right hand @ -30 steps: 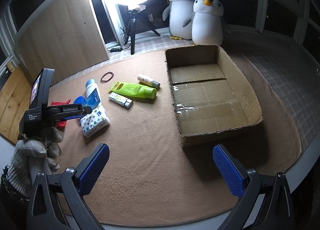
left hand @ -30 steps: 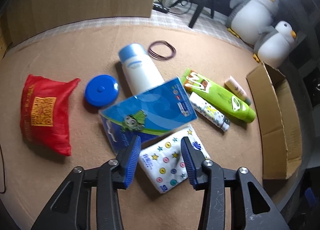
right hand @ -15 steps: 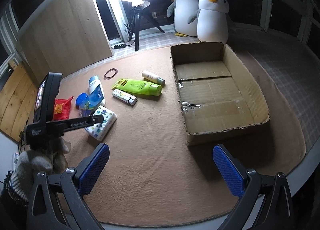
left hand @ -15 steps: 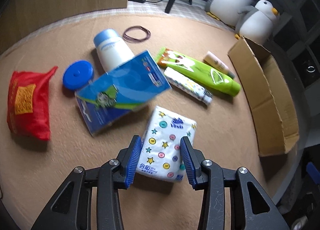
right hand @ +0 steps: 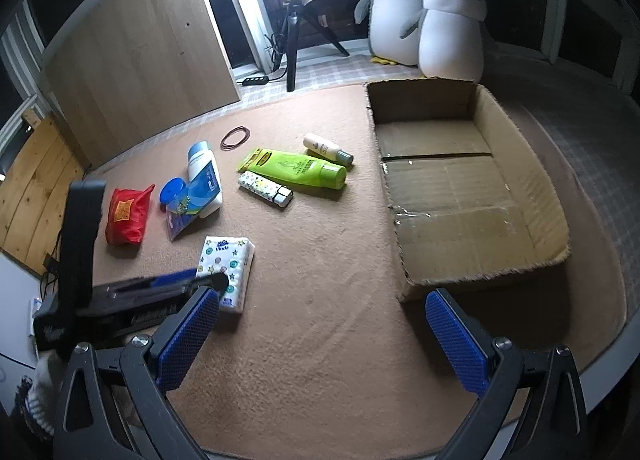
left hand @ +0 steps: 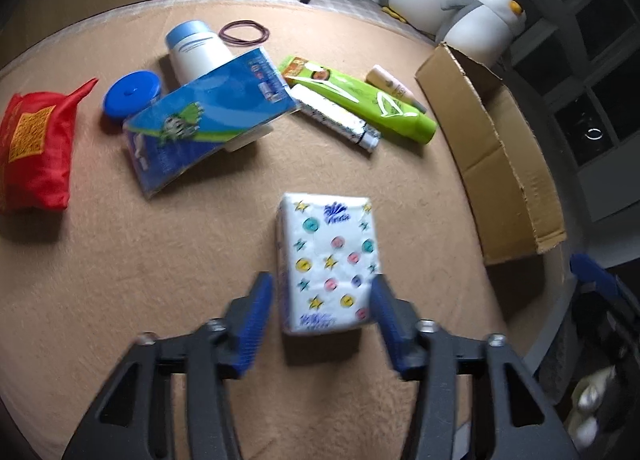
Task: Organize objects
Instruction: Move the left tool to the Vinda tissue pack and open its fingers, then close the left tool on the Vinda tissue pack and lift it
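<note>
The cardboard box (right hand: 460, 188) sits open on the tan carpet (right hand: 320, 320), well apart from the tissue pack (left hand: 328, 260). That pack lies flat on the carpet, its near end reaching between the blue pads of the left gripper (left hand: 320, 324). The jaws are spread, with a gap on the left side; on the right, motion blur hides whether pad and pack touch. The right gripper (right hand: 320, 336) hangs wide apart over bare carpet near the box's front corner, holding nothing. In the right wrist view the left gripper's body covers the pack's near corner.
</note>
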`<state>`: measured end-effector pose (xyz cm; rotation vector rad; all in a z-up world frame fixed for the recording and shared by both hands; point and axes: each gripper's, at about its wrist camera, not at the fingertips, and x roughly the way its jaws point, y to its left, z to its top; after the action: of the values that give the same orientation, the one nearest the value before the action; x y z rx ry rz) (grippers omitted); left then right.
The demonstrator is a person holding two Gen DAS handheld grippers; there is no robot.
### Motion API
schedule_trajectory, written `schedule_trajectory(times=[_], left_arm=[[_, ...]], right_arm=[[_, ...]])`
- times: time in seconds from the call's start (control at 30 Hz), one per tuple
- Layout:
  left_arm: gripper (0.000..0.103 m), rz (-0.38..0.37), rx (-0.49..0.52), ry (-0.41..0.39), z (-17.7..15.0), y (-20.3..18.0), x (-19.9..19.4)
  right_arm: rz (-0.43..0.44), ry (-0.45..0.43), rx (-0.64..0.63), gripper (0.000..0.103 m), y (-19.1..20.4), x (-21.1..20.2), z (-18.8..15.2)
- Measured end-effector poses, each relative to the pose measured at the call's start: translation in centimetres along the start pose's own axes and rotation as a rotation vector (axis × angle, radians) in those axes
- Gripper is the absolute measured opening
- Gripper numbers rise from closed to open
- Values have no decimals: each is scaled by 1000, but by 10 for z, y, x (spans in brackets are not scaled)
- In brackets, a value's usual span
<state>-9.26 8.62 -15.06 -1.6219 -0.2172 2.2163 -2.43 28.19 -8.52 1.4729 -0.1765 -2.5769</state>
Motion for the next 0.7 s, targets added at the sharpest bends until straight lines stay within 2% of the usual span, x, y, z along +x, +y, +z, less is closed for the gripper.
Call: schedule_trajectory(times=[0.1, 0.2, 0.37, 0.47, 0.7], left_arm=[[64, 22, 12, -19, -7, 6, -4], [64, 2, 12, -18, -10, 11, -6], [64, -25, 37, -19, -15, 8, -10], [64, -36, 41, -13, -16, 7, -9], [55, -65, 35, 0, -15, 5, -4]], right_arm=[[26, 3, -28, 102, 8, 8, 7], [62, 23, -78, 102, 20, 21, 14], [135, 109, -116, 87, 38, 55, 17], [142, 145, -119, 80, 44, 74, 20], [193, 250, -84, 60, 46, 106, 20]])
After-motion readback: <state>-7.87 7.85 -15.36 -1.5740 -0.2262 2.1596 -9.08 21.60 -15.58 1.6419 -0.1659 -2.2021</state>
